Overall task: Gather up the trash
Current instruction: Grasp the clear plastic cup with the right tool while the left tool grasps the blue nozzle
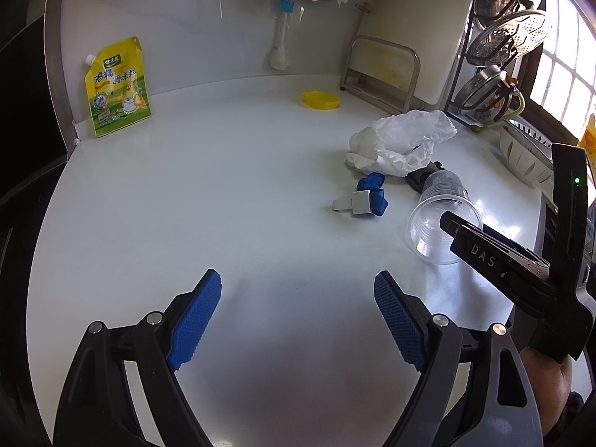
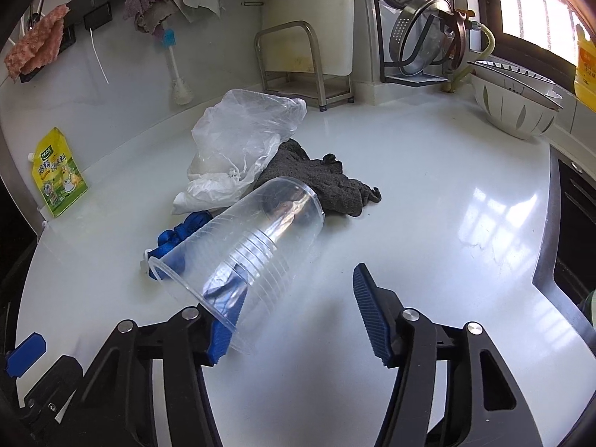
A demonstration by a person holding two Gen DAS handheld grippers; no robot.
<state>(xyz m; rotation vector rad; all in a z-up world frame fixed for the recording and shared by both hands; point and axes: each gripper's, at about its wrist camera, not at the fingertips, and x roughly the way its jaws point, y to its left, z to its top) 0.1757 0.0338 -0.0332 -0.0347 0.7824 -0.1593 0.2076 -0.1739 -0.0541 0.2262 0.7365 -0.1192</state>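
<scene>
A clear plastic cup (image 2: pixel 257 238) lies on its side on the white counter, also in the left wrist view (image 1: pixel 441 219). My right gripper (image 2: pixel 298 294) is open; its left finger sits inside the cup's mouth and the right finger is outside, beside the cup wall. A crumpled clear plastic bag (image 2: pixel 238 145) (image 1: pixel 402 141), a dark grey cloth (image 2: pixel 324 182) and a blue strap with a grey tab (image 1: pixel 367 197) (image 2: pixel 182 234) lie just beyond the cup. My left gripper (image 1: pixel 298 294) is open and empty over bare counter, left of the cup.
A yellow seasoning pouch (image 1: pixel 119 87) leans on the back wall at left. A yellow lid (image 1: pixel 321 100) lies near a metal rack (image 1: pixel 383 70). Stacked bowls (image 2: pixel 517 100) and a strainer rack (image 2: pixel 421 37) stand at right. A dark hob edge (image 2: pixel 558 223) runs along the right.
</scene>
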